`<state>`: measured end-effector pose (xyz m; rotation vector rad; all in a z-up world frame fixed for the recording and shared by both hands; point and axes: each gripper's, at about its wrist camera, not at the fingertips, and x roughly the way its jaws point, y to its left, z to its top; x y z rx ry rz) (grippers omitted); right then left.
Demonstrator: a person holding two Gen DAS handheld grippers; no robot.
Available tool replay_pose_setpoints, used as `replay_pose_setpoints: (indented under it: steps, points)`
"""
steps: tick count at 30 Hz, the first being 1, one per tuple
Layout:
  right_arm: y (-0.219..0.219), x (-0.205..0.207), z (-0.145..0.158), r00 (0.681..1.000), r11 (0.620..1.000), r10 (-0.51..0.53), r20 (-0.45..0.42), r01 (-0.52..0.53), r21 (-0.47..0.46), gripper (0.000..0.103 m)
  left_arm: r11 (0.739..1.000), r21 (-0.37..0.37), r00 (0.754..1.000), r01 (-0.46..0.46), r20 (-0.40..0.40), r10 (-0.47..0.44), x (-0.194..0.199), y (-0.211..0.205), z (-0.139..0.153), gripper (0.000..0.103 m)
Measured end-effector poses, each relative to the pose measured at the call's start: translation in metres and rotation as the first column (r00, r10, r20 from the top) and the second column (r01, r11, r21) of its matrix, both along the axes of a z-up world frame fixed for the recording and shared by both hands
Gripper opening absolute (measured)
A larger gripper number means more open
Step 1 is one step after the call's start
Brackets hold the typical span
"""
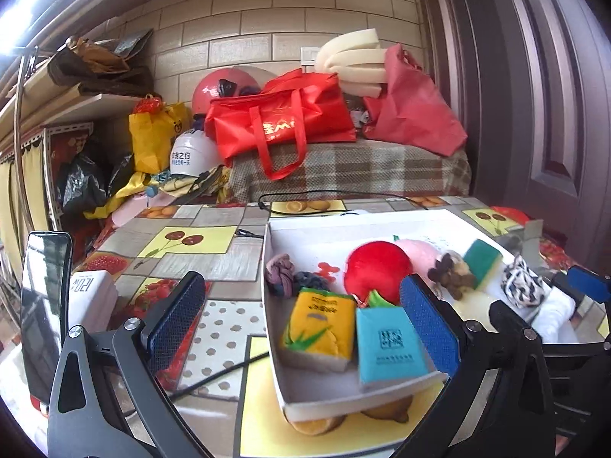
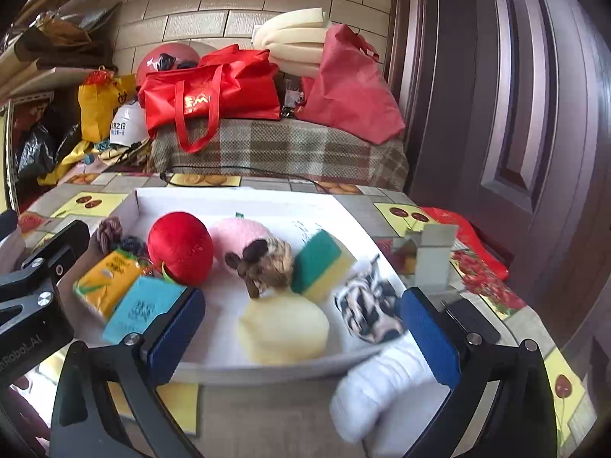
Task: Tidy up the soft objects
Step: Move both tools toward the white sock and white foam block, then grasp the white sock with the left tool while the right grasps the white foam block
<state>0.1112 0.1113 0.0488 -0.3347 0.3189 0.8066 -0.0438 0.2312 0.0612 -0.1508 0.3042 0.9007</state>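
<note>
A shallow white box [image 1: 305, 400] [image 2: 236, 196] on the table holds soft things: a red plush ball [image 1: 376, 269] [image 2: 179, 246], a pink plush [image 2: 238, 234], a brown scrunchie [image 2: 263, 263], a green-yellow sponge [image 2: 319, 265], a pale yellow sponge [image 2: 284, 328], a black-and-white scrunchie [image 2: 368, 307], yellow [image 1: 319, 330] and teal [image 1: 387, 343] tissue packs, and dark hair ties [image 1: 282, 274]. A white rolled cloth [image 2: 382, 393] hangs over the box's near right edge. My left gripper [image 1: 301, 324] is open over the box's near left. My right gripper [image 2: 305, 336] is open over its near edge.
A phone [image 1: 42, 316] and a white pack [image 1: 91, 301] lie at the table's left. A black cable [image 1: 214, 378] crosses the tablecloth. A small grey carton [image 2: 433, 255] stands right of the box. Red bags [image 1: 282, 118] and helmets sit behind the table.
</note>
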Motion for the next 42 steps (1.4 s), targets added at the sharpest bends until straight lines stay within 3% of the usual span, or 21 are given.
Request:
replay_pose_setpoints:
  steps: [5, 12, 18, 22, 24, 27, 33, 38, 41, 42]
  points:
    - [-0.053, 0.017, -0.001, 0.996, 1.000, 0.015, -0.091, -0.012, 0.027, 0.103, 0.999, -0.017, 0.999, 0.042, 0.004, -0.042, -0.003, -0.010, 0.001, 0.103]
    - [-0.087, 0.051, -0.028, 0.956, 0.982, 0.034, -0.291, -0.086, -0.167, 0.103, 0.980, -0.080, 0.982, 0.183, -0.037, -0.186, 0.016, -0.029, -0.003, 0.103]
    - [-0.053, 0.047, -0.040, 0.967, 0.950, 0.020, -0.254, -0.097, -0.296, 0.101, 0.951, -0.097, 0.951, 0.292, -0.079, -0.300, 0.036, -0.051, -0.004, 0.103]
    - [-0.051, 0.054, -0.040, 0.964, 0.954, 0.019, -0.265, -0.096, -0.283, 0.069, 0.933, -0.107, 0.930, 0.342, -0.106, -0.353, 0.045, -0.063, -0.006, 0.103]
    - [-0.062, 0.060, -0.039, 0.955, 0.960, 0.034, -0.295, -0.114, -0.258, 0.064, 0.930, -0.097, 0.920, 0.355, -0.141, -0.366, 0.052, -0.069, -0.007, 0.103]
    - [-0.089, 0.066, -0.038, 0.943, 0.968, 0.041, -0.329, -0.119, -0.221, 0.063, 0.911, -0.115, 0.894, 0.397, -0.179, -0.412, 0.063, -0.075, -0.010, 0.103]
    - [-0.151, 0.082, -0.037, 0.924, 0.983, -0.020, -0.381, -0.051, -0.176, 0.060, 0.842, -0.219, 0.823, 0.492, -0.197, -0.532, 0.101, -0.090, -0.017, 0.103]
    - [-0.172, 0.096, -0.035, 0.892, 0.996, -0.023, -0.451, -0.017, -0.085, 0.060, 0.809, -0.166, 0.750, 0.564, -0.305, -0.586, 0.136, -0.121, -0.020, 0.102]
    - [-0.172, 0.095, -0.034, 0.889, 0.997, -0.008, -0.457, -0.028, -0.072, 0.060, 0.817, -0.167, 0.731, 0.552, -0.374, -0.570, 0.156, -0.125, -0.026, 0.091]
    - [-0.172, 0.094, -0.034, 0.889, 0.997, -0.006, -0.458, -0.030, -0.071, 0.060, 0.818, -0.153, 0.728, 0.555, -0.386, -0.567, 0.159, -0.128, -0.026, 0.080]
